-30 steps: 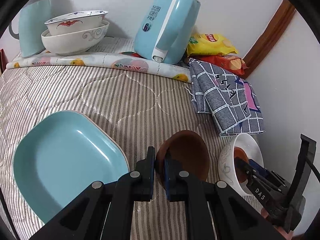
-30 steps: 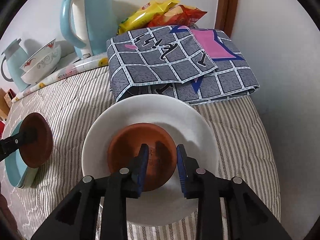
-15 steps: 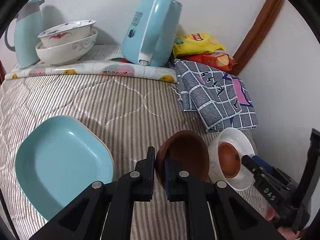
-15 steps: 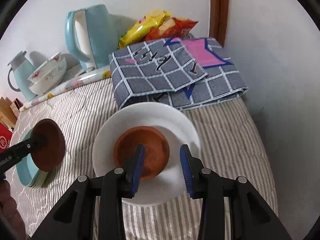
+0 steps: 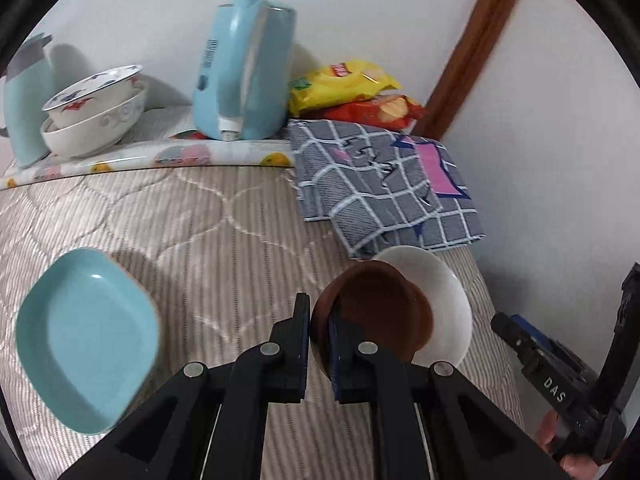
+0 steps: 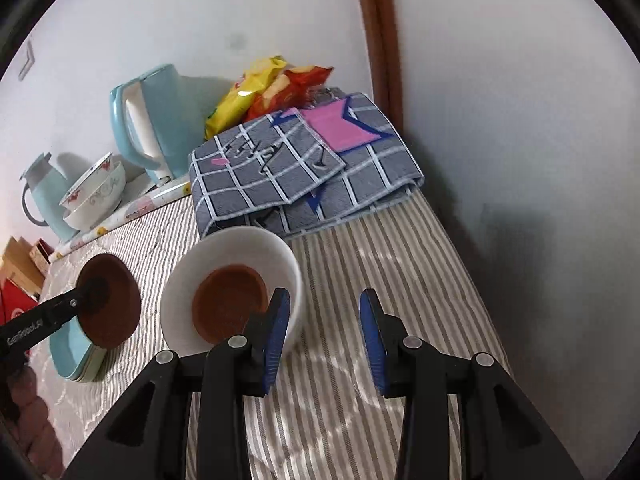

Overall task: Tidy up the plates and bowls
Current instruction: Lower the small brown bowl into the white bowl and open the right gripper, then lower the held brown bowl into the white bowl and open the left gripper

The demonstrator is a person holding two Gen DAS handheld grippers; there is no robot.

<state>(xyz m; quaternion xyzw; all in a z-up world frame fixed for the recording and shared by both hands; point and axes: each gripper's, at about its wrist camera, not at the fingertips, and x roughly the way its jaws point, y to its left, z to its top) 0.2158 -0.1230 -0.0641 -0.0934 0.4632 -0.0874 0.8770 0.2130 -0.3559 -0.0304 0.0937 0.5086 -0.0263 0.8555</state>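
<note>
Striped quilted surface (image 6: 400,264) carries everything, soft, so dishes sit a bit unevenly. Teal square plate (image 5: 86,332) lies flat on the left, well apart from the white plate (image 6: 280,252), which sits just in front of the folded checked cloth (image 6: 304,168). White plate looks like the stacking base: one brown saucer (image 6: 228,300) already rests in its centre. Two patterned bowls (image 5: 96,116) are nested at the back beside the blue kettle (image 5: 244,72), likely sorted already.

Left gripper (image 5: 319,332) is closed tight on the rim of a second brown saucer (image 5: 372,308), held tilted in the air, edge-on grip so the dish hangs clear of the fingers. In the left view it overlaps the white plate; the right view shows it beside it, above the teal plate's edge. My read: it goes onto the first saucer.

Right gripper (image 6: 324,336) is wide open, holding nothing, low over the quilt with its left pad (image 6: 276,332) just beside the white plate's near rim; contact can't be told.
</note>
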